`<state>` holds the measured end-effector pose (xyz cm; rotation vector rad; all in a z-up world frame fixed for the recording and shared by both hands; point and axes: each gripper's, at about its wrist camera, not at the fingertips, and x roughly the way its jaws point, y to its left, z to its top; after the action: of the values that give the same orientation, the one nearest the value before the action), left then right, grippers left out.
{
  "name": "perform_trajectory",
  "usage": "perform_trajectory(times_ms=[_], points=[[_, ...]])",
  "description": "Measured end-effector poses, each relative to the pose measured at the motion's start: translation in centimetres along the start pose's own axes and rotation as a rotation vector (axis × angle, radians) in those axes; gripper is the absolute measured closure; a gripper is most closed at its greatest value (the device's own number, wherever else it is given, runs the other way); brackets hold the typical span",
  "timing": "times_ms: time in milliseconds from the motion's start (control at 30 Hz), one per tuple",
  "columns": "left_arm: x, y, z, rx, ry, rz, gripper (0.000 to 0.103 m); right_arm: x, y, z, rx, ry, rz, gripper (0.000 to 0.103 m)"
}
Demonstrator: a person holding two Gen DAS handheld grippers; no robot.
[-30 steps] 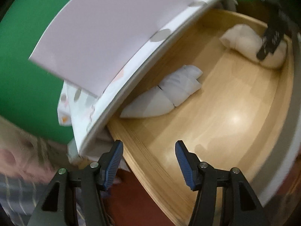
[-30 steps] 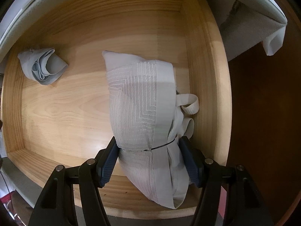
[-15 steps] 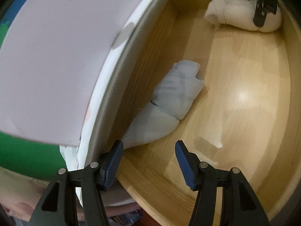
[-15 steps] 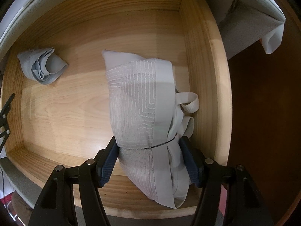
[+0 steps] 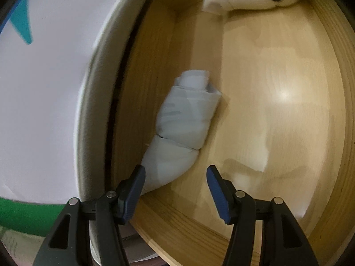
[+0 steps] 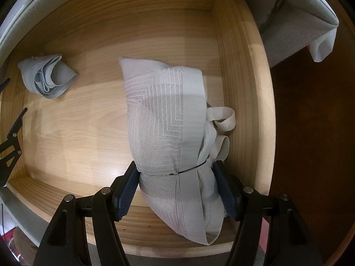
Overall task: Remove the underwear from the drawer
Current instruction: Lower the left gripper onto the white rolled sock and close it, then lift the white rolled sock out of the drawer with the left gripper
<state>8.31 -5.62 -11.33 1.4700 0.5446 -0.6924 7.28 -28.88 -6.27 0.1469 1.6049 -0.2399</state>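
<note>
Left wrist view: left hand-held gripper (image 5: 175, 185), blue pads spread, empty, hovering over the light wooden drawer (image 5: 277, 102); the pale grey rolled underwear (image 5: 184, 128) lies against the drawer's side wall, its near end just beyond the left pad. Right wrist view: right hand-held gripper (image 6: 176, 188) pinching the white stitched rolled underwear bundle (image 6: 168, 133), which lies beside the drawer's right wall (image 6: 241, 102); pads touch both sides.
</note>
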Motion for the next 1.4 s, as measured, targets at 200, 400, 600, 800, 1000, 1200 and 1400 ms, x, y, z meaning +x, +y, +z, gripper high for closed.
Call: perform_trajectory(times_ms=[200,400,600,800,1000,1200,1400], points=[[0.2,-0.3,0.5,0.037,-0.028,0.019,0.044,0.2,0.1,0.0,0.001,0.001,-0.002,0.04],[0.6,-1.8,1.0,0.117,-0.042,0.063,0.044,0.1,0.1,0.0,-0.004,0.001,-0.003,0.04],[0.6,-3.3,0.8,0.153,-0.063,0.084,0.044,0.1,0.2,-0.1,-0.003,0.001,-0.002,0.04],[0.3,-4.6,0.4,0.173,-0.076,0.14,0.044,0.2,0.4,-0.2,-0.009,0.005,-0.005,0.039],[1.1,-5.1,0.8,0.171,-0.07,0.169,0.044,0.4,0.9,-0.3,-0.014,0.011,-0.014,0.037],[1.1,-5.8,1.7,0.183,-0.064,0.204,0.044,0.5,1.3,-0.4,-0.019,0.014,-0.019,0.037],[1.7,-5.7,1.5,0.185,-0.054,0.19,0.056,0.7,1.5,-0.4,-0.019,0.015,-0.019,0.037]])
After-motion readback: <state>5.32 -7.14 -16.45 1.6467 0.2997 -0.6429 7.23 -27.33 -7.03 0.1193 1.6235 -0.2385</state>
